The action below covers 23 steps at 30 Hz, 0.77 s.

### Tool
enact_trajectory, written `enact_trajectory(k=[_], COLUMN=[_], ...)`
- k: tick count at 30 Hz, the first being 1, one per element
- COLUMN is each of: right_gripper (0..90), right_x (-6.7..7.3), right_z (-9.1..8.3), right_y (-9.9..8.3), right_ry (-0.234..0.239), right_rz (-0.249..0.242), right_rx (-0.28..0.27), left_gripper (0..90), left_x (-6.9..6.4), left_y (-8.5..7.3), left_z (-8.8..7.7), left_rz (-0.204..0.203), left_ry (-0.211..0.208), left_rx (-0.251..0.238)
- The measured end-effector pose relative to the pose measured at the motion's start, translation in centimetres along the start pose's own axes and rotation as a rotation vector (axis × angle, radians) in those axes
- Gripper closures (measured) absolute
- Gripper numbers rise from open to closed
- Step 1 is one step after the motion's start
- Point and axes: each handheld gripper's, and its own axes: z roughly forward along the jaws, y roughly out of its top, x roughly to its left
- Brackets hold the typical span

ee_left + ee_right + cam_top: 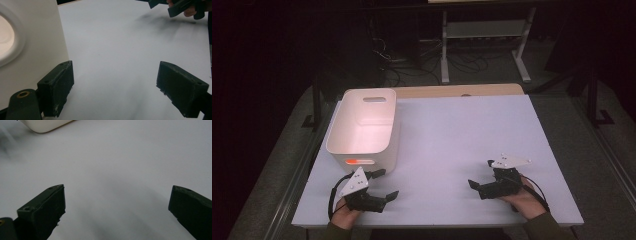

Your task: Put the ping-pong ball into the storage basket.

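On the near left of the table stands a white bin, handle cutouts at both ends, with something orange faintly visible low inside its near wall. Just beside its near end hovers the left gripper, jaws spread wide and empty. Well apart, at the near right, the right gripper points left, jaws likewise spread with nothing between them. Nothing is grasped, so the work looks either unstarted or finished. Bare tabletop stretches right of the bin and far beyond; both hands sit close to the near edge.
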Motion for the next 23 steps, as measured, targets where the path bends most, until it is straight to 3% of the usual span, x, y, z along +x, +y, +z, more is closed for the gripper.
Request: enact_trajectory(k=[13,23], right_gripper=[0.6,0.7], right_x=[-0.3,-0.3], right_z=[-1.3,-0.8], right_y=[-1.3,-1.3], right_ry=[-0.029,-0.038], right_rz=[0.011,-0.017], right_rx=[0.002,0.027], left_gripper=[14.1,14.1], left_x=[0.0,-0.1], left_y=[0.0,0.0], left_z=[0.0,0.0], left_rz=[0.002,0.002], left_ry=[0.001,0.002], left_rx=[0.002,0.003])
